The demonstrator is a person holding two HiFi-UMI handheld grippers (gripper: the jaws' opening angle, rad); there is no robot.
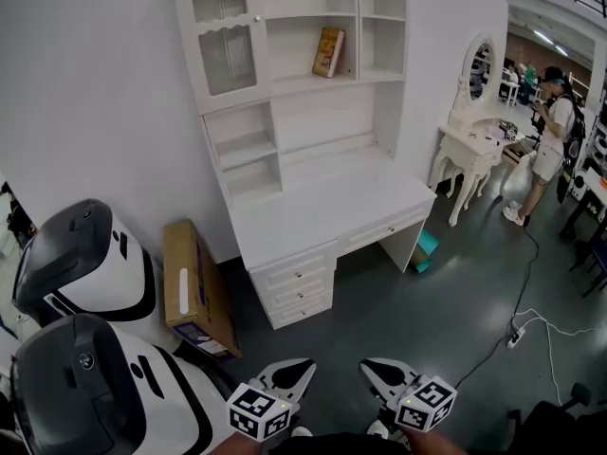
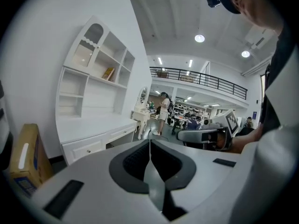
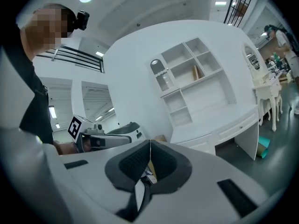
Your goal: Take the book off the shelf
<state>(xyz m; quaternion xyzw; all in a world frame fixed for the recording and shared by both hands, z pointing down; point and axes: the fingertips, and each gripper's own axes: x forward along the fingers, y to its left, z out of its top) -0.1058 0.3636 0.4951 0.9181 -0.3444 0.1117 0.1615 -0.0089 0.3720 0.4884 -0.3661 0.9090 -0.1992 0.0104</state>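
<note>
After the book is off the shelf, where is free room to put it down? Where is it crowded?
The white desk top is bare, from the open cubbies to its front edge. Beside the leaning yellow-brown book its compartment has room. Crowded: the floor left of the desk, with the brown cardboard box and black-and-white machines.

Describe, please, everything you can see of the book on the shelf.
The book is slim with a yellowish-brown cover, its print too small to read. It stands closed and tilted, alone, its lower edge on the board of the middle open compartment of the white shelf unit, above the desk. Nothing else visibly touches it.
</note>
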